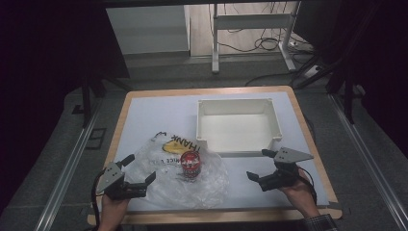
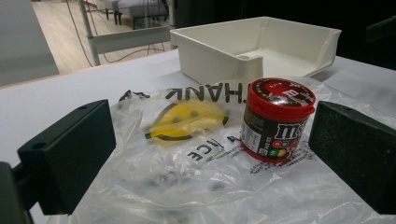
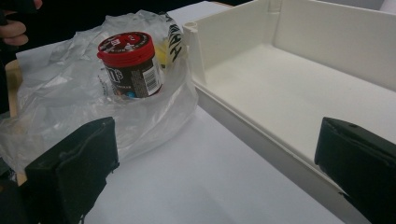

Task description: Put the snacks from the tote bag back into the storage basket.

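a red-lidded candy jar (image 1: 190,165) stands upright on a crumpled clear plastic bag (image 1: 168,180) spread over the near left part of the white tabletop (image 1: 154,115). the bag bears a yellow smiley face and black lettering at about 11 o'clock from the jar. at about 1 o'clock from the jar, well within the far right half of the tabletop, sits an open white plastic bin (image 1: 237,126), its near left corner close to the bag's edge.

the left hand-held gripper (image 1: 137,177) rests at about 8 o'clock from the jar, over the bag's near left edge, released with its jaws spread wide and nothing between them. in the left gripper view the jar (image 2: 276,119) sits ahead between the two jaws, nearer the right one, not touched.

the right hand-held gripper (image 1: 262,166) hovers at about 3 o'clock from the jar, just in front of the bin's near wall, likewise released and holding nothing. in the right gripper view the jar (image 3: 130,64) stands at 11 o'clock, and the bin (image 3: 299,93) reaches off to 2 o'clock.
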A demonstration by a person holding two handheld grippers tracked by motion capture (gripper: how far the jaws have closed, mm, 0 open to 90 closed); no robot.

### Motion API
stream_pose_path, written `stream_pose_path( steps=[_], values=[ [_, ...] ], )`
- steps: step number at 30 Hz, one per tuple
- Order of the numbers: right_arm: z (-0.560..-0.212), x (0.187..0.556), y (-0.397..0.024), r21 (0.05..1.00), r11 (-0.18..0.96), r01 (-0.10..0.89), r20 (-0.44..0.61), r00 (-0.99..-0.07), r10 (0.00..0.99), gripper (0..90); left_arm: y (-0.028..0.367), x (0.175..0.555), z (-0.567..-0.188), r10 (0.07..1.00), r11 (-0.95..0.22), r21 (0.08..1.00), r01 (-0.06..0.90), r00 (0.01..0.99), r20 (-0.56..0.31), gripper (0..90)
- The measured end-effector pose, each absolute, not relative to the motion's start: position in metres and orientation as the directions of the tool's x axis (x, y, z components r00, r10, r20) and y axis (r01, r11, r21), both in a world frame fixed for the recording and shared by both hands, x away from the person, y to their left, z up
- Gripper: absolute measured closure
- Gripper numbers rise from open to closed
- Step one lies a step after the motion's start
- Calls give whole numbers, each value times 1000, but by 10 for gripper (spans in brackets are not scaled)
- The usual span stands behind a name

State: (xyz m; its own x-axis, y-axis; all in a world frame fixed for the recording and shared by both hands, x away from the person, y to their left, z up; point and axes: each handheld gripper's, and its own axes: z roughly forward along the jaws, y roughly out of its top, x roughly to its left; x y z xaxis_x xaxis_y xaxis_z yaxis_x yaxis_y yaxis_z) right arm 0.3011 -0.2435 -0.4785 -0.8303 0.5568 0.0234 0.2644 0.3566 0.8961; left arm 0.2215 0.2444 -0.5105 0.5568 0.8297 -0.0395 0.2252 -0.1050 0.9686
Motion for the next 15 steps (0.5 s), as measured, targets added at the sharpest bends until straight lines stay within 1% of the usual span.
stream_pose_path(
  steps=[5,11,15],
  values=[
    [-477,303,-237,895,366,255,16,-839,545,0,244,221,-511,829,-102,971,217,559,-38,5],
    [-478,307,-220,874,422,239,-9,-862,506,0,244,221,-511,828,-106,972,211,560,-31,4],
    [-477,309,-212,870,434,235,-9,-871,491,0,244,221,-511,826,-102,973,207,563,-33,4]
  ],
)
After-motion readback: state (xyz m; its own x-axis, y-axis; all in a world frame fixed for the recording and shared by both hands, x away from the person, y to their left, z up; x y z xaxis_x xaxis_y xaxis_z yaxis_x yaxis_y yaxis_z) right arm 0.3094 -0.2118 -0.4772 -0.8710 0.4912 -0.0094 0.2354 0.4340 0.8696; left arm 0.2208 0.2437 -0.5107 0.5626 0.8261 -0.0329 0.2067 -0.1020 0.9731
